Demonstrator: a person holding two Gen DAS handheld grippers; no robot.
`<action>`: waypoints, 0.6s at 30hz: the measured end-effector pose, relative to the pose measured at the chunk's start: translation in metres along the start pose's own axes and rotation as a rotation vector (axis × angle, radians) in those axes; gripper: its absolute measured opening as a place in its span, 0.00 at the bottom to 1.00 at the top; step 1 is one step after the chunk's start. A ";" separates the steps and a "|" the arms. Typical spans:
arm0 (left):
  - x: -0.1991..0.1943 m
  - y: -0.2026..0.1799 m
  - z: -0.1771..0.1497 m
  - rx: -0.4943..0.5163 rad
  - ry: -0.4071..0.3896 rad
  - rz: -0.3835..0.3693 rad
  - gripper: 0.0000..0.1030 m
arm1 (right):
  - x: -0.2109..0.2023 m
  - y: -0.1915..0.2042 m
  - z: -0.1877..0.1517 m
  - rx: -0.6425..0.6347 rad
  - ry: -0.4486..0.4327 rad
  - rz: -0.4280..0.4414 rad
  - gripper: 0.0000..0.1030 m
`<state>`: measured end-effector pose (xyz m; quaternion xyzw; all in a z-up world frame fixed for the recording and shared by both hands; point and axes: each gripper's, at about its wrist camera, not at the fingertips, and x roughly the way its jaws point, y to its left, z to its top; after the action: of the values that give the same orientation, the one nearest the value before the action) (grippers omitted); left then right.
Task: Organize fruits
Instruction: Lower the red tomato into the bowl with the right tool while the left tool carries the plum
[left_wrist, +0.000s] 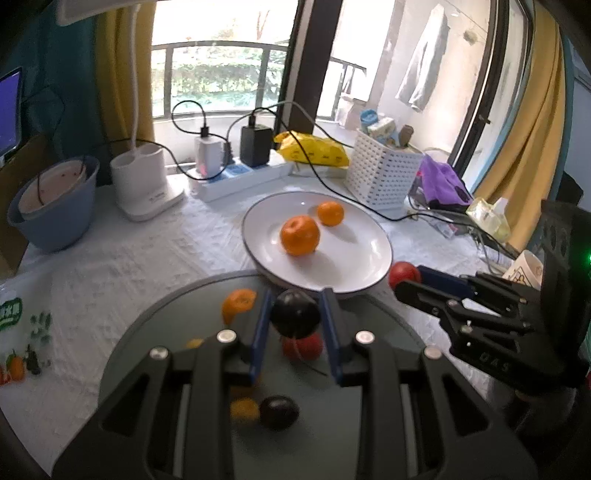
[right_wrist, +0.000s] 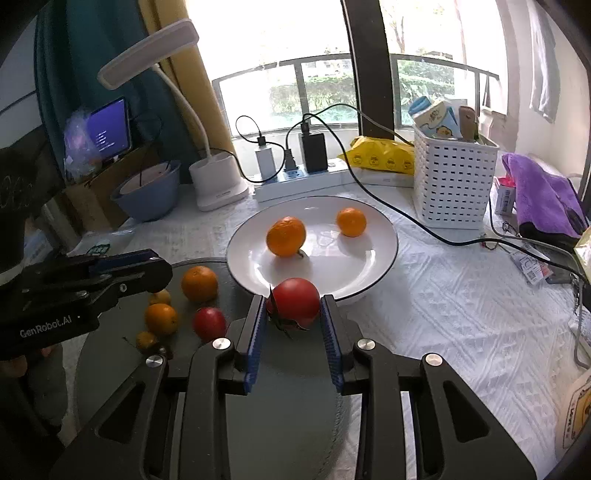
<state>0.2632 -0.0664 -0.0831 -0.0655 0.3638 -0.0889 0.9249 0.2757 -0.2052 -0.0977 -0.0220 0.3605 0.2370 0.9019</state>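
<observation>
Red fruit (right_wrist: 294, 303) between right tool (right_wrist: 294, 314) fingers

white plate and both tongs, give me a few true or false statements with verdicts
1. The white plate holds two oranges. True: a larger orange and a smaller orange.
2. The right tongs grip a red fruit. True.
3. The left tongs are empty. False: they hold a dark plum.
4. The white plate is stacked on the dark tray. False: it sits on the tablecloth beyond the tray.
5. The white basket is empty. False: packets stick out of it.
</observation>
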 end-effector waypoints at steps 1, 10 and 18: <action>0.002 -0.001 0.001 0.002 0.002 -0.002 0.27 | 0.001 -0.002 0.001 0.003 0.000 0.001 0.31; 0.026 -0.014 0.014 0.025 0.021 -0.019 0.27 | 0.011 -0.019 0.006 0.029 0.002 0.010 0.31; 0.047 -0.017 0.020 0.026 0.042 -0.033 0.27 | 0.021 -0.028 0.010 0.049 0.007 0.024 0.31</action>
<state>0.3088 -0.0918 -0.0968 -0.0578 0.3808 -0.1103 0.9163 0.3073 -0.2192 -0.1082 0.0035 0.3695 0.2387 0.8980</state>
